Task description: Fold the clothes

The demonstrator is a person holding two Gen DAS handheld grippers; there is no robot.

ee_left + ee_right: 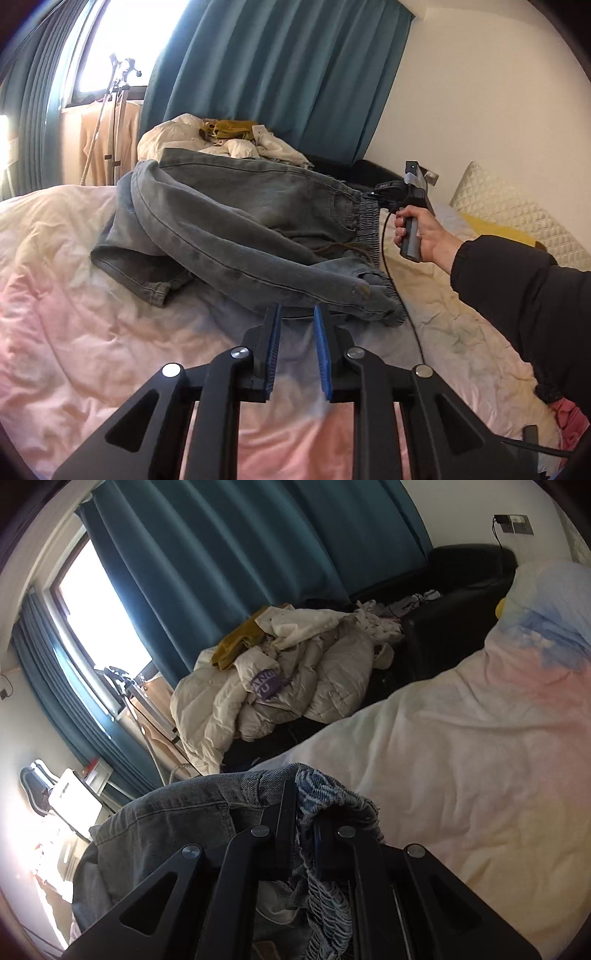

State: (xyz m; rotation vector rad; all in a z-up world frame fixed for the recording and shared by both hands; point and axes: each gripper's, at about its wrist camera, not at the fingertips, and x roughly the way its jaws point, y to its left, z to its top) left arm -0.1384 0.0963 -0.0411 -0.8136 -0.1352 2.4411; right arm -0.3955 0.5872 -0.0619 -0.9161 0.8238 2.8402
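Observation:
Grey denim trousers (236,225) with an elastic waistband lie partly lifted over the pastel duvet (74,332). My left gripper (297,314) is open and empty, its blue pads just short of the trousers' near edge. My right gripper (373,195) holds the far corner of the waistband up off the bed, held by a hand in a black sleeve. In the right wrist view my right gripper (304,805) is shut on the frayed waistband (325,794), with denim (177,812) hanging to the left.
A pile of cream clothes with a mustard item (221,138) lies beyond the trousers, also in the right wrist view (280,672). Teal curtains (280,74), a bright window, a black couch (454,590) and a quilted pillow (517,218) surround the bed.

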